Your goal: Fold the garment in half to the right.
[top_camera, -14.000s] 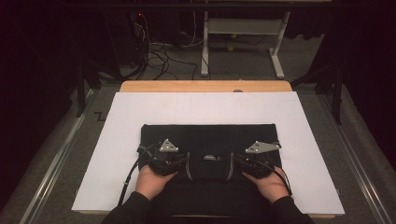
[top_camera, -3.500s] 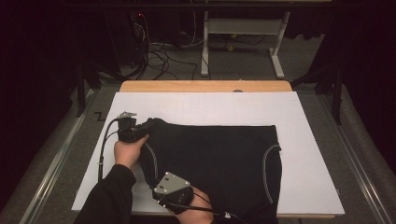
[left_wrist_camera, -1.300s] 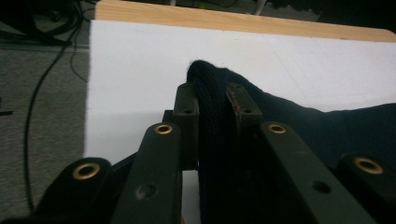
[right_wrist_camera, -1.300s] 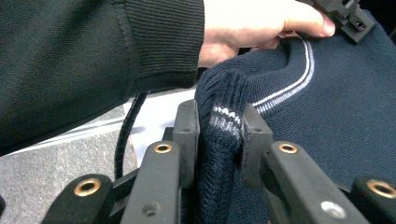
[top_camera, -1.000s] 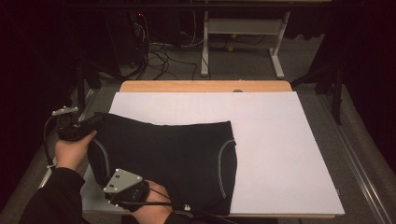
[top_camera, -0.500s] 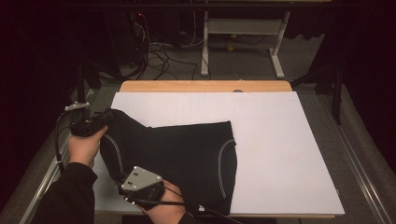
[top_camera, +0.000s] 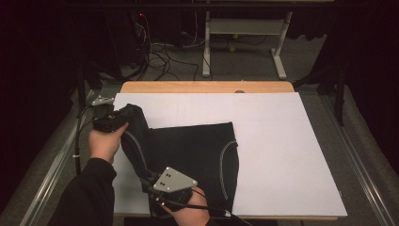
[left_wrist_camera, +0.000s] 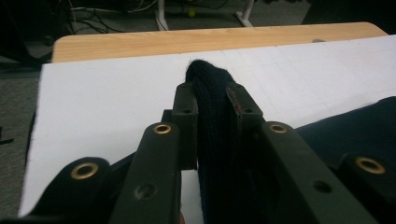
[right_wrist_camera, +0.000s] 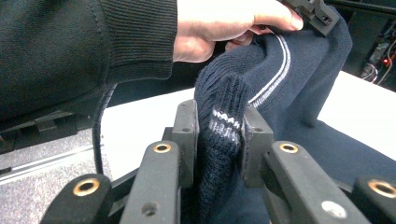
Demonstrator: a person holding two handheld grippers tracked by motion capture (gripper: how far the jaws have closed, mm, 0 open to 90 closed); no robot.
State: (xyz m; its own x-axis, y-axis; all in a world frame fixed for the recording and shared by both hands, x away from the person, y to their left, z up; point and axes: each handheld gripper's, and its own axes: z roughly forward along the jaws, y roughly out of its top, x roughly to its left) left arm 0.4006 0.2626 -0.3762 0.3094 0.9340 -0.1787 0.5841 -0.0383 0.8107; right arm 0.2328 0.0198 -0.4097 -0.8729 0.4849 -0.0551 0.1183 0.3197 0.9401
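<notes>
A dark navy knitted garment (top_camera: 193, 155) with thin white stripes lies partly folded on the white sheet (top_camera: 282, 141), its left edge lifted off the surface. My left gripper (top_camera: 123, 113) is shut on the far left corner of the garment (left_wrist_camera: 210, 93), raised above the sheet's left side. My right gripper (top_camera: 149, 181) is shut on the near left corner, where the striped edge of the garment (right_wrist_camera: 224, 126) bunches between the pads. In the right gripper view, the person's other hand (right_wrist_camera: 219, 23) holds the left gripper at the top.
The white sheet covers a wooden table (top_camera: 207, 87). Metal rails (top_camera: 51, 165) run along both sides. Beyond the table stand a white frame (top_camera: 244, 37) and loose cables (top_camera: 160, 52) on the grey floor.
Both grippers have carried the lifted left edge of the garment to the right, folding it over the part still lying flat. The left gripper also rose slightly.
</notes>
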